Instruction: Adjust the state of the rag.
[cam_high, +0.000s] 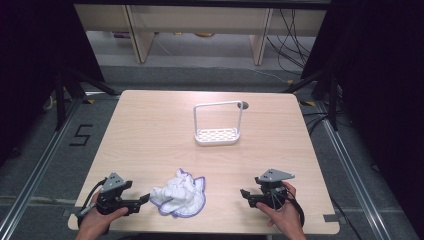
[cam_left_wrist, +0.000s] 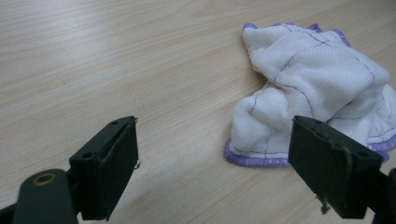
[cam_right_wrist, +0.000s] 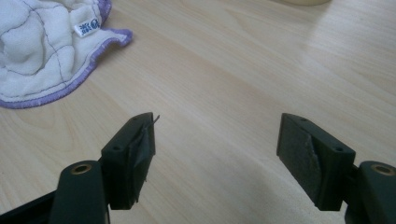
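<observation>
Cloth (cam_high: 179, 199) bunched at worktop (cam_high: 150, 135) near edge, 6 o'clock, btwn 2 claws. Left claw (cam_high: 146, 198) open, empty, tips just beside cloth, prob. lining up a grab. Right claw (cam_high: 244, 193) open, empty, near, at 3 o'clock of cloth.

The table (cam_high: 150, 130) was a light wood-grain top with rounded corners. A crumpled white cloth (cam_high: 179, 194) with purple edging lay on it near the middle of the near edge. A white rack (cam_high: 218, 124) with a perforated base and a tall loop handle stood toward the far edge, well apart from the cloth.
</observation>
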